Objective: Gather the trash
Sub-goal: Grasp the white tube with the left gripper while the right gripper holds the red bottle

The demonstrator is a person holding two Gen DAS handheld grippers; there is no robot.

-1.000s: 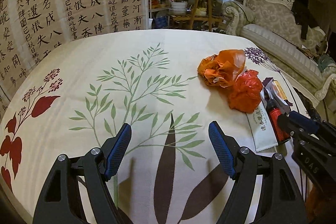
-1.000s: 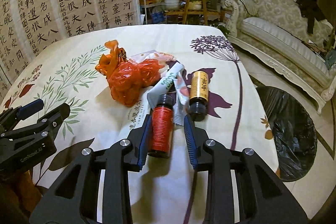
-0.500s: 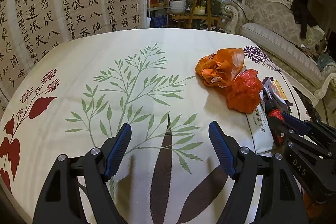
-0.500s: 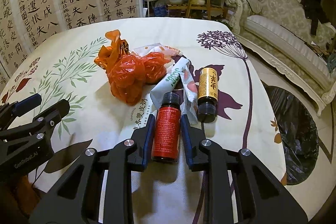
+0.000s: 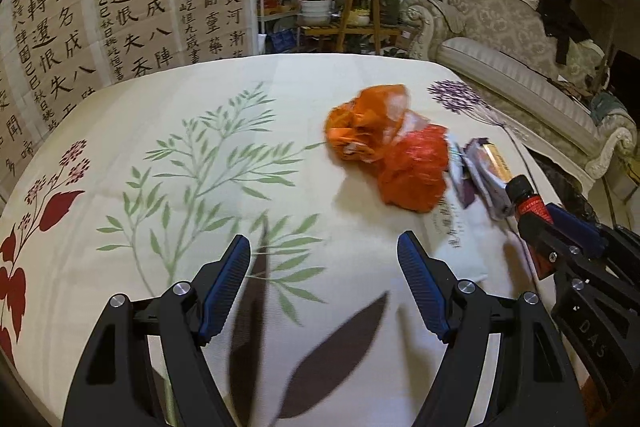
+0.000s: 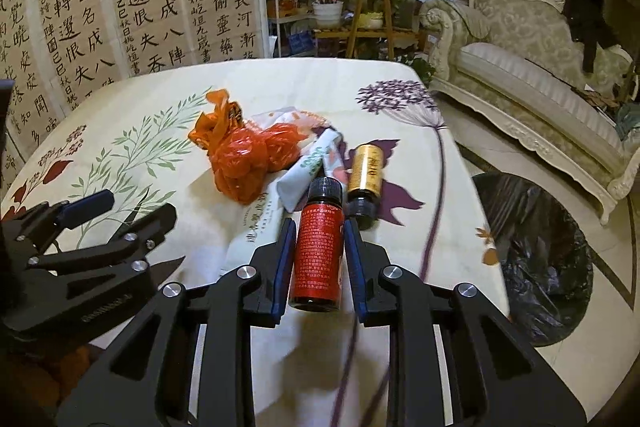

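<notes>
Right gripper (image 6: 316, 259) clamped on red bottle (image 6: 318, 251), long axis along the fingers, just above the counter (image 6: 320, 87); bin (image 6: 536, 259) down right; left gripper (image 5: 324, 287) wide, empty.

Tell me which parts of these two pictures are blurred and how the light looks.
Left wrist view: dim warm light, the orange bags and tablecloth smeared by motion. Right wrist view: the red bottle sharp, the tablecloth print below it streaked; both views bend straight lines, with dark corners.
</notes>
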